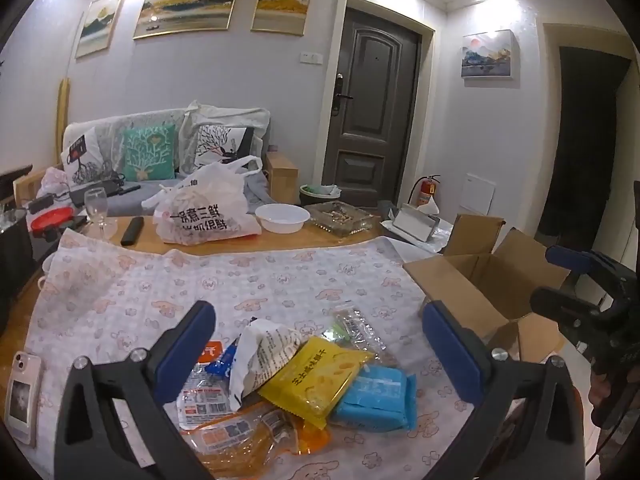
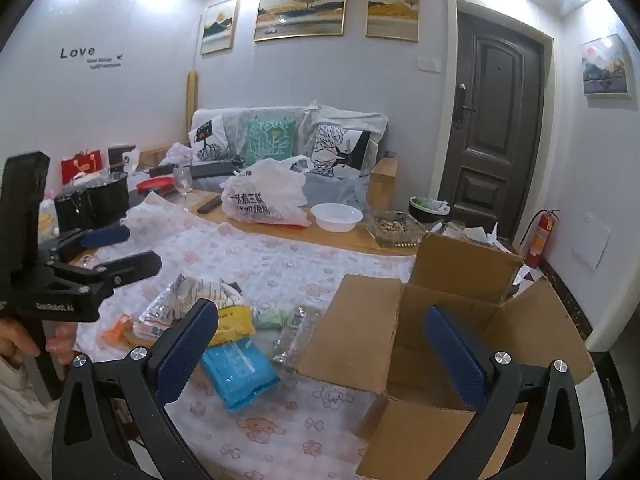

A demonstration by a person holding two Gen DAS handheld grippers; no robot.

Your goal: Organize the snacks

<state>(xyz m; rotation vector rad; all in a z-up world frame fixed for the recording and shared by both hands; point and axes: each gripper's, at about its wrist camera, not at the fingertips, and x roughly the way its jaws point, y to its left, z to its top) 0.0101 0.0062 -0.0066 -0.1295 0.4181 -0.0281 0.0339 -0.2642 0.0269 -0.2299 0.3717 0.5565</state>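
Observation:
A pile of snack packets lies on the cartoon-print cloth: a yellow packet, a blue packet, a white packet, an orange packet and a clear packet. My left gripper hangs open just above and before this pile, with nothing between its fingers. An open cardboard box stands to the right of the pile. My right gripper is open and empty over the box's near flap. The blue packet and yellow packet lie left of it. The left gripper shows at far left, the right gripper at far right.
Behind the cloth stand a white plastic bag, a white bowl, a glass dish, a wine glass and a remote. A phone lies at the cloth's left edge. Black pots stand far left.

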